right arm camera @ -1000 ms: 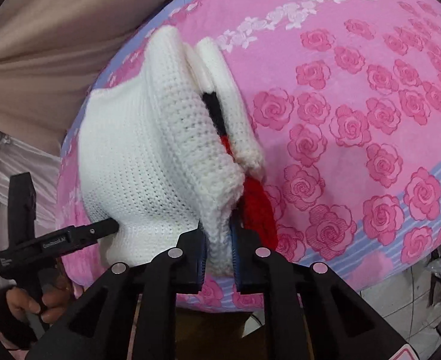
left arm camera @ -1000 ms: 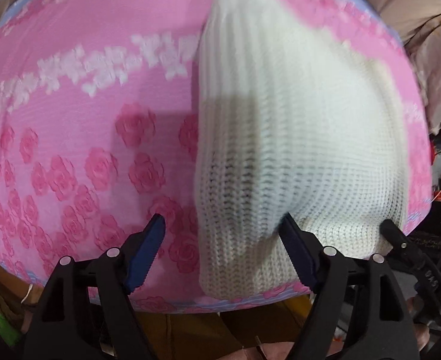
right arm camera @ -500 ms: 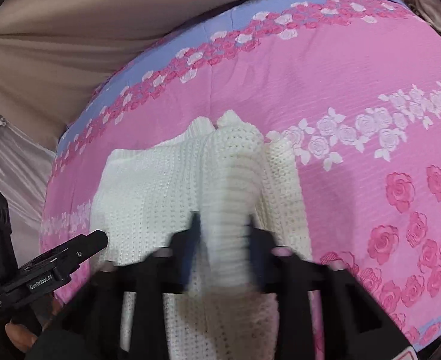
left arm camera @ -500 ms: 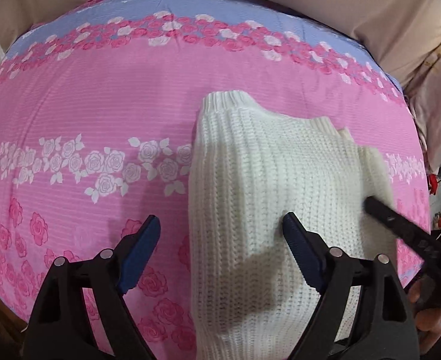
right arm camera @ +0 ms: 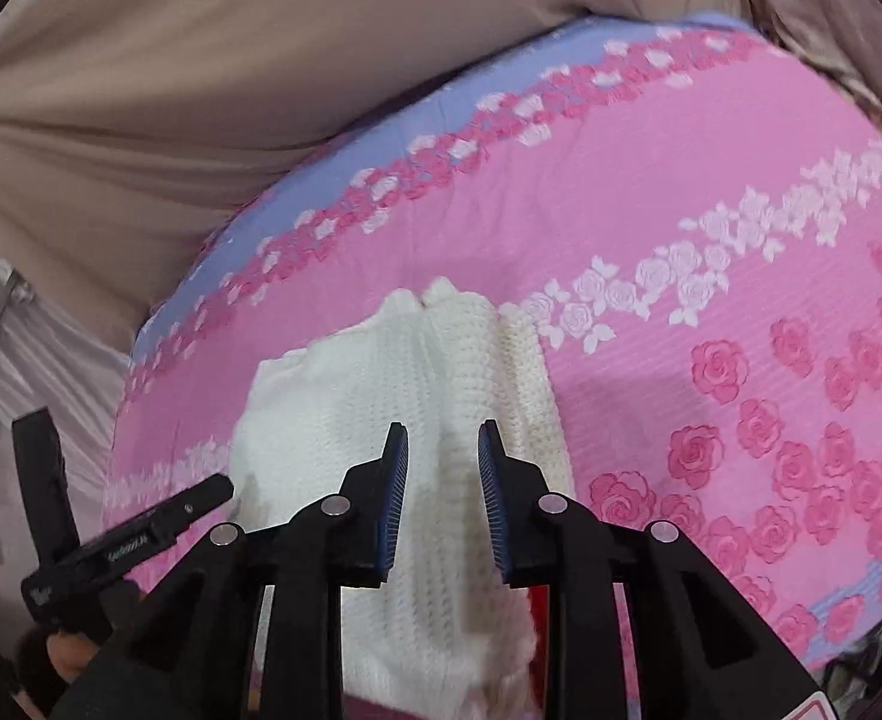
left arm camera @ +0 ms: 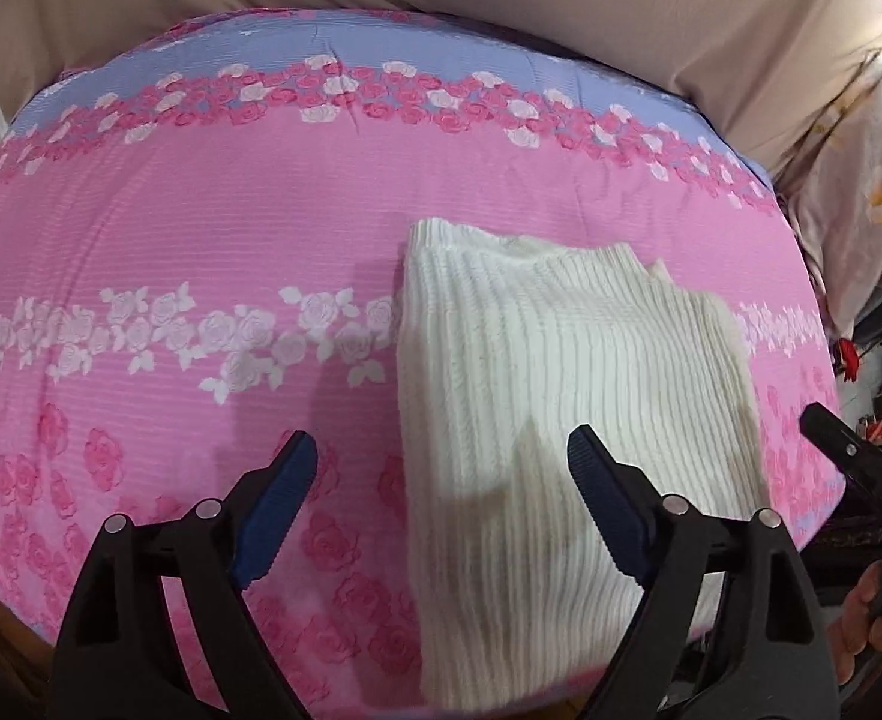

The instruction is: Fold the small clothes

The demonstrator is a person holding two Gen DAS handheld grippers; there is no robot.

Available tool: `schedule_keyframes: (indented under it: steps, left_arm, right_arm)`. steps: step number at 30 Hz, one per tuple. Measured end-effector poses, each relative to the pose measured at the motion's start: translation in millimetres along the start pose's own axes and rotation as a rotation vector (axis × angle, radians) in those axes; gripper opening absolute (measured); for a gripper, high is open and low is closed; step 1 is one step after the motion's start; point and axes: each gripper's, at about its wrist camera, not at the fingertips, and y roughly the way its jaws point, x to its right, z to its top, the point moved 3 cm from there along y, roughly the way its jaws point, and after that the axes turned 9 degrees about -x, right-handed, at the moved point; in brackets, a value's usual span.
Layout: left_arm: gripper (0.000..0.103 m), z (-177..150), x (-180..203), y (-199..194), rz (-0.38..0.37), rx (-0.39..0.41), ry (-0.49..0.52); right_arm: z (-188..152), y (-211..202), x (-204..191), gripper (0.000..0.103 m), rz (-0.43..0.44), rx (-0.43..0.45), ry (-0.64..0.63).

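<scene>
So the white knit sweater [left arm camera: 567, 420] was lying folded into a long narrow bundle on the pink rose-print bedsheet [left arm camera: 201, 252], toward the near edge of the bed and right of center as the left camera saw it. Its long axis ran pretty much straight away from both grippers, near end at the bed edge, far end pointing at the beige fabric [right arm camera: 261, 60] behind the bed. The left gripper [left arm camera: 441, 510] had its fingers spread wide with nothing between them; only its right finger hung over the knit, the left one was out over bare sheet. The right gripper [right arm camera: 441, 504] had its fingers apart too, but by a narrower gap, and it was lined up dead over a raised ridge of the sweater [right arm camera: 417, 420], not clamping it as far as I could tell. A bit of red [right arm camera: 540, 600] peeked out under the near end. My read: the right one was the closer and better aligned hand, so a fold end-over-end along that axis would probably start there.
</scene>
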Motion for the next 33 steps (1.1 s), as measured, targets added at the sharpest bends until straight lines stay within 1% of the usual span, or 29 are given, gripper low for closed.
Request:
schedule_keyframes:
  steps: [1, 2, 3, 4, 5, 6, 7, 8, 11, 12, 14, 15, 16, 17, 19, 21, 22, 24, 26, 27, 28, 29, 30, 32, 33]
  left_arm:
    - [0.083, -6.4, -1.1, 1.1, 0.001, -0.019, 0.008]
    - [0.083, -13.7, -1.5, 5.2, 0.001, -0.048, 0.019]
    - [0.083, -23.1, -1.7, 14.6, 0.02, -0.085, 0.04]
    - [0.084, -30.3, -2.2, 24.9, 0.054, -0.107, 0.057]
    - [0.084, -36.1, -3.8, 36.0, 0.073, -0.123, 0.06]
    - [0.085, -38.7, -5.3, 42.6, 0.061, -0.138, 0.051]
    - [0.085, -39.2, -7.5, 45.6, 0.045, -0.144, 0.037]
    - [0.085, -37.9, -7.4, 43.1, 0.053, -0.137, 0.034]
    - [0.083, -36.9, 1.9, 24.5, 0.084, -0.08, 0.094]
    - [0.083, -38.4, 4.4, 22.6, 0.097, -0.074, 0.109]
    - [0.085, -41.0, 5.4, 29.4, 0.11, -0.096, 0.118]
    - [0.085, -42.7, 2.8, 37.4, 0.097, -0.123, 0.102]
    - [0.084, -43.5, -0.5, 39.1, 0.072, -0.134, 0.075]
    - [0.083, -43.5, -3.3, 35.9, 0.061, -0.123, 0.063]
    - [0.082, -38.2, -6.2, 18.3, 0.061, -0.052, 0.063]
    - [0.082, -32.5, -9.8, 8.7, 0.061, -0.007, 0.05]
    - [0.082, -29.4, -11.0, 10.5, 0.07, -0.01, 0.041]
    - [0.082, -24.3, -11.5, 14.2, 0.079, -0.021, 0.023]
    - [0.082, -22.9, -6.6, 14.2, 0.092, -0.012, 0.027]
    - [0.082, -22.8, -3.9, 14.6, 0.101, -0.009, 0.037]
    - [0.082, -22.8, -2.1, 16.1, 0.109, -0.012, 0.046]
    - [0.082, -21.4, -0.4, 18.5, 0.116, -0.018, 0.05]
    - [0.082, -22.0, 1.0, 21.0, 0.114, -0.023, 0.052]
    - [0.082, -22.3, 0.8, 20.6, 0.125, -0.021, 0.049]
    - [0.082, -22.3, 1.2, 18.9, 0.129, -0.017, 0.054]
  right_arm:
    - [-9.9, 0.0, -9.1, 0.022, 0.007, -0.031, -0.038]
    - [-23.0, 6.3, -17.1, 0.019, 0.009, -0.084, -0.071]
    - [-33.7, 18.0, -19.6, 0.013, -0.019, -0.136, -0.095]
    - [-42.1, 31.0, -21.2, 0.01, -0.068, -0.177, -0.111]
    - [-51.7, 47.0, -13.7, 0.007, -0.134, -0.215, -0.119]
    - [-63.4, 66.8, 1.0, 0.0, -0.19, -0.257, -0.096]
    - [-69.4, 71.2, 5.6, 0.0, -0.169, -0.263, -0.061]
    - [-68.6, 63.8, 8.2, 0.0, -0.13, -0.245, -0.007]
    - [-57.4, 36.1, -3.8, 0.0, -0.147, -0.181, -0.041]
    - [-54.8, 32.8, -4.7, 0.0, -0.154, -0.174, -0.053]
    - [-56.6, 45.7, 4.6, 0.0, -0.179, -0.204, -0.052]
    - [-62.1, 59.7, 14.7, 0.0, -0.172, -0.243, -0.031]
    - [-64.8, 63.1, 21.7, 0.0, -0.135, -0.259, -0.001]
    - [-63.7, 58.9, 22.2, 0.0, -0.111, -0.252, 0.032]
    - [-54.1, 37.1, 6.9, 0.001, -0.091, -0.199, 0.022]
    - [-34.4, 18.3, -9.9, 0.012, -0.087, -0.111, -0.017]
    - [-24.5, 16.8, -14.0, 0.015, -0.093, -0.087, -0.029]
    - [-2.0, 26.4, -16.6, 0.015, -0.114, -0.06, -0.036]
    - [15.2, 43.2, -11.2, 0.013, -0.116, -0.061, -0.029]
    - [17.9, 49.0, -6.4, 0.01, -0.121, -0.066, -0.037]
    - [16.1, 56.2, -0.4, 0.006, -0.162, -0.083, -0.053]
    - [17.9, 78.9, 8.3, 0.005, -0.243, -0.132, -0.071]
    - [18.1, 87.5, 18.8, 0.007, -0.251, -0.158, -0.06]
    - [19.9, 72.5, 22.2, 0.007, -0.198, -0.144, -0.012]
    - [22.3, 57.1, 13.2, 0.007, -0.177, -0.115, -0.016]
